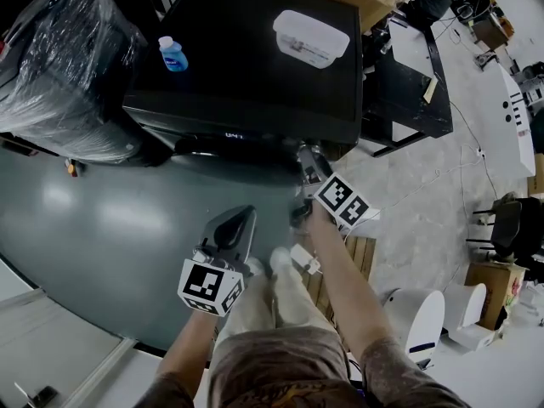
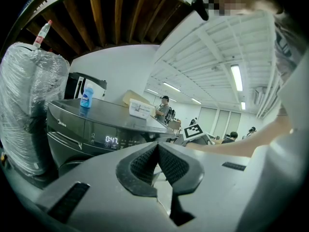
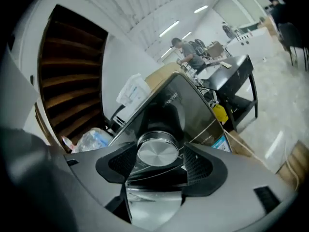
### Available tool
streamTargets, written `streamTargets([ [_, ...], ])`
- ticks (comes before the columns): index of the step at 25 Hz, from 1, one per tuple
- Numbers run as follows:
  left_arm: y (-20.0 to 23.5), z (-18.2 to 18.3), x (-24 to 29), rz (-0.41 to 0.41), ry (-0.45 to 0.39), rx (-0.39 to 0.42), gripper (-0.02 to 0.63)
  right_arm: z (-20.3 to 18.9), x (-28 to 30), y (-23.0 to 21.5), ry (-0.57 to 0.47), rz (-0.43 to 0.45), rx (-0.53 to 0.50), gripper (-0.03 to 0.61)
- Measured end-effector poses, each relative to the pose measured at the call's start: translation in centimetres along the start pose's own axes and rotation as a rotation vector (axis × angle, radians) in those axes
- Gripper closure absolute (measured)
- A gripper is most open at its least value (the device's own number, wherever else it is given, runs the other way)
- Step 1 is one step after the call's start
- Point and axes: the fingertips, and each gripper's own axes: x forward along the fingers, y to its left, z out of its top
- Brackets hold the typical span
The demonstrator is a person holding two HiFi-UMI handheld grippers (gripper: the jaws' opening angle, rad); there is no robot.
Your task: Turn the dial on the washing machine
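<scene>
The dark washing machine stands ahead of me, and its front panel display reads 0:47. In the right gripper view the round silver dial sits between the two black pads. My right gripper is closed on its sides. The head view has that gripper pressed to the panel's right end, hiding the dial. My left gripper hangs lower and to the left, away from the machine. It is shut with nothing between its pads.
A blue bottle and a white plastic box rest on the machine's top. A bulky item wrapped in clear film stands at its left. To the right are a black table, a wooden pallet and white bins.
</scene>
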Motion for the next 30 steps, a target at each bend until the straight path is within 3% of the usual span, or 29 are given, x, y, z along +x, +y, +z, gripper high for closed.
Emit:
streamTargets([
  [10,-0.3,-0.2,0.0,-0.004,0.002,-0.013,0.621,-0.9,-0.4,0.3,0.100,-0.130,-0.503,0.305],
  [14,-0.1,-0.6,0.0,-0.002,0.007,-0.016,0.621,-1.0,0.1,0.6,0.111,-0.164,-0.632,0.305],
  [22,0.1,-0.4,0.0,0.010,0.009,-0.015,0.621,-1.2,0.6,0.6,0.131,-0.214,-0.648,0.313],
  [30,0.0,-0.4,0.5,0.008,0.011,-0.019,0.621,-1.2,0.6,0.4,0.115,-0.167,-0.489,0.314],
])
